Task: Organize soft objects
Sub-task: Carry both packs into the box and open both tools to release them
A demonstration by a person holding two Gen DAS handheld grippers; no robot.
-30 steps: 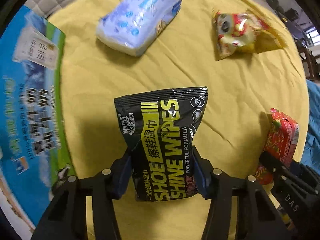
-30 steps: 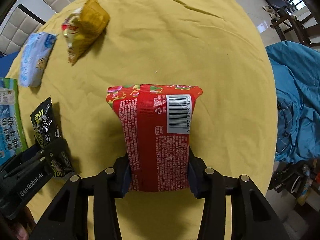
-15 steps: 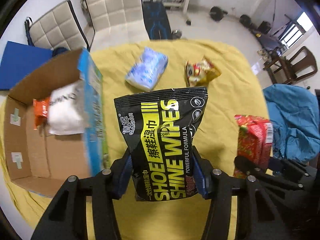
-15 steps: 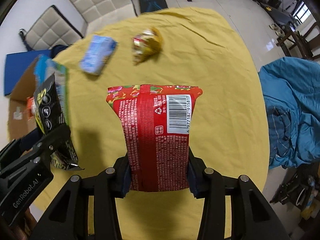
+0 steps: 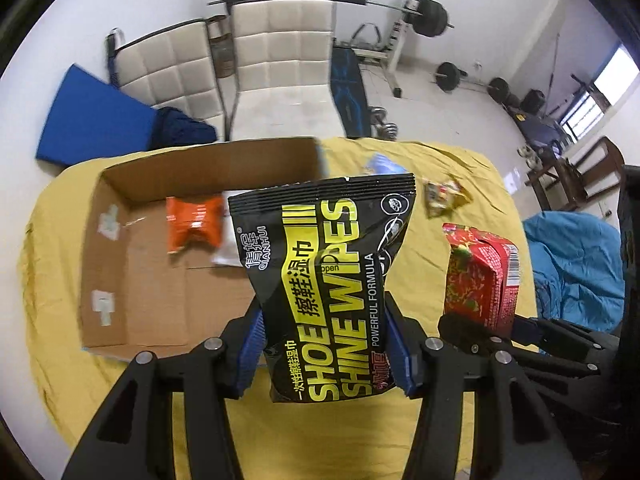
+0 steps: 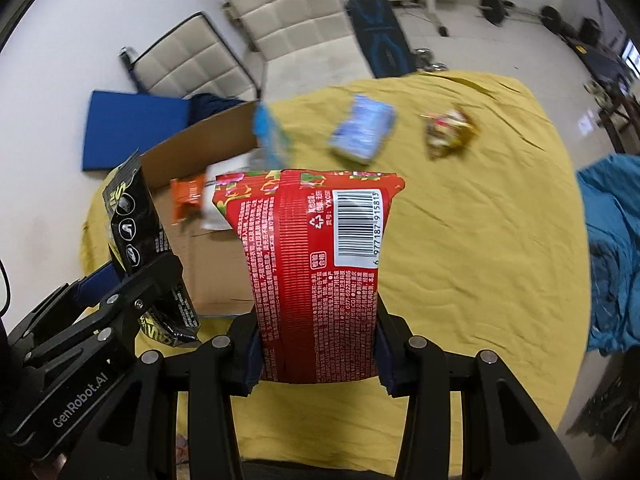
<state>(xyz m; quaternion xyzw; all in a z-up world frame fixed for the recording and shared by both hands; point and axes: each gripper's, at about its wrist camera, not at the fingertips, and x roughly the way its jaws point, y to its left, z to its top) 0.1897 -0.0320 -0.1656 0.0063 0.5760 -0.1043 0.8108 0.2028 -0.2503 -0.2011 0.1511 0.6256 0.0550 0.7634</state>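
My left gripper (image 5: 324, 344) is shut on a black and yellow shoe wipes pack (image 5: 328, 280) and holds it high above the table, near the open cardboard box (image 5: 152, 304). My right gripper (image 6: 318, 344) is shut on a red packet (image 6: 316, 264) with a barcode, held above the yellow tablecloth (image 6: 480, 248). The red packet also shows in the left wrist view (image 5: 480, 276), the wipes pack in the right wrist view (image 6: 136, 220). The box holds an orange packet (image 5: 194, 224) and a white pack (image 5: 228, 248).
A blue tissue pack (image 6: 362, 128) and a gold snack bag (image 6: 448, 130) lie on the far part of the table. Two white chairs (image 5: 280, 60) stand behind it. A blue cloth (image 6: 612, 248) lies to the right. Gym equipment (image 5: 424, 12) stands at the back.
Both grippers have risen and tilted up with their packs. The view has swung from the tabletop toward the box and the room behind.
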